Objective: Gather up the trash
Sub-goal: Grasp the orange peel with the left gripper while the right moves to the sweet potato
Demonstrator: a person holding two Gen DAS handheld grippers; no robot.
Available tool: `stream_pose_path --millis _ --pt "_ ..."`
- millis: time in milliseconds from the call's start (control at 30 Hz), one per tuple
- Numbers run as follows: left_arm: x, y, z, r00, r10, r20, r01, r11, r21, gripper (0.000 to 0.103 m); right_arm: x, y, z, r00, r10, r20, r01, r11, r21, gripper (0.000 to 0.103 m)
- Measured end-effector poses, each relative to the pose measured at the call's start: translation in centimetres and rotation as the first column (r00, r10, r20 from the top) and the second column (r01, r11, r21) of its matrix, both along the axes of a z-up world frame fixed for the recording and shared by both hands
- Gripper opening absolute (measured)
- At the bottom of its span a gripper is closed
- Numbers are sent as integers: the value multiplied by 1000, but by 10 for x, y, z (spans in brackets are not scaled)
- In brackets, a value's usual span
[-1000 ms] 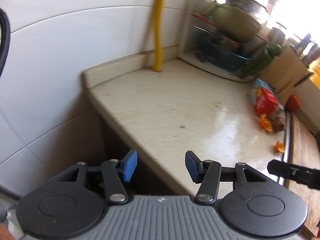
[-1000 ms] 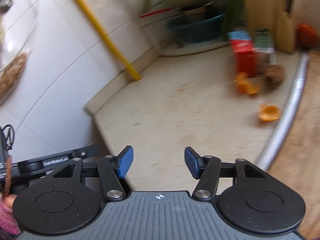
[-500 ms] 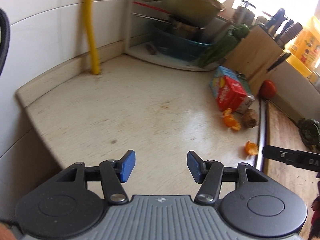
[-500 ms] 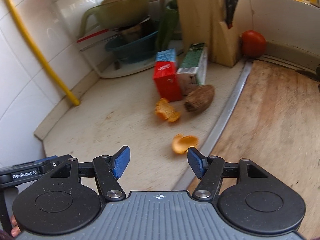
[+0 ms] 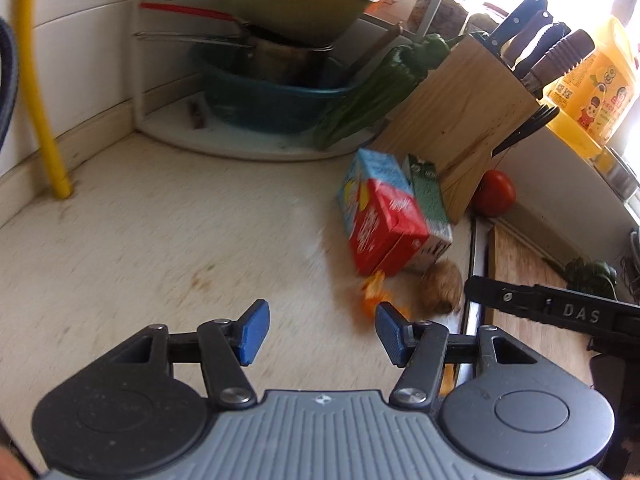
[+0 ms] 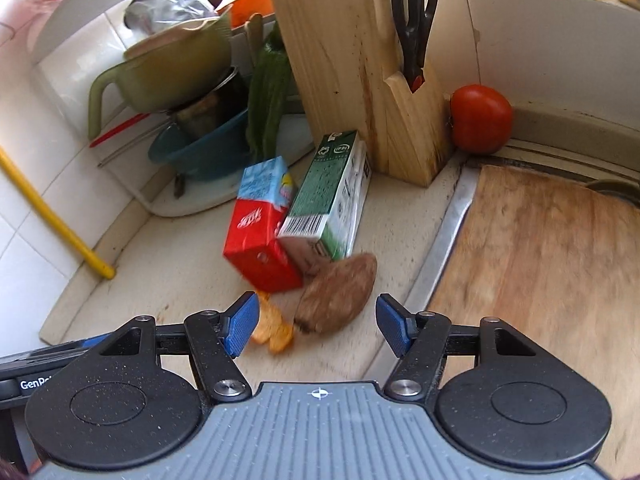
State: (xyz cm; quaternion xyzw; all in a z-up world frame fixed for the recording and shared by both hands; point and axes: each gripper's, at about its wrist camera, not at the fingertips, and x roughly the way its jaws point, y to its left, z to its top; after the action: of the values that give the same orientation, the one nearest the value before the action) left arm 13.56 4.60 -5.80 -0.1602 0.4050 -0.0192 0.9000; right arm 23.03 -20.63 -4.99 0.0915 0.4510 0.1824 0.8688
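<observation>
Counter (image 5: 140, 248), pale and speckled, filling most of the left view; wooden board (image 6: 540, 264) to the right behind a metal strip (image 6: 448, 236). Knife block (image 6: 352, 80) upright at the back, scissors (image 6: 414, 20) slotted in its side, tomato (image 6: 480, 118) just beside it against the wall. Dish rack in the corner stacked with a teal basin (image 6: 200, 148) and green pot (image 6: 176, 68); green peppers (image 6: 266, 100) leaning between basin and block. Yellow pipe (image 5: 38, 88) against the tiled wall.

Trash grouped in front of the block: red-and-blue carton (image 6: 260, 232) and green carton (image 6: 332, 196), both tipped, touching side by side. Brown husk-like lump (image 6: 336, 292) touching the green carton's near end. Orange peel (image 6: 274, 328) just left of the lump, near the red carton's corner.

Right gripper (image 6: 316, 328) spread wide, nothing between the blue pads (image 6: 240, 326); lump and peel framed inside the gap, peel close to the left pad, contact not clear through blur. Left gripper (image 5: 318, 332) likewise wide apart and empty, held over bare counter; peel (image 5: 374, 294) just beyond its right pad. Part of the right gripper's black body visible at the left view's right edge.
</observation>
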Motion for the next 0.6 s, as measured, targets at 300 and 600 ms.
stream_pose_path --millis 300,600 --pt "40 -23 -14 997 -71 -42 70 997 -23 56 31 -2 -17 999 21 -41 -20 1000 24 73" --pt "63 -41 -39 982 -174 -73 173 985 -15 45 41 -2 -28 995 34 -89 -29 998 56 72"
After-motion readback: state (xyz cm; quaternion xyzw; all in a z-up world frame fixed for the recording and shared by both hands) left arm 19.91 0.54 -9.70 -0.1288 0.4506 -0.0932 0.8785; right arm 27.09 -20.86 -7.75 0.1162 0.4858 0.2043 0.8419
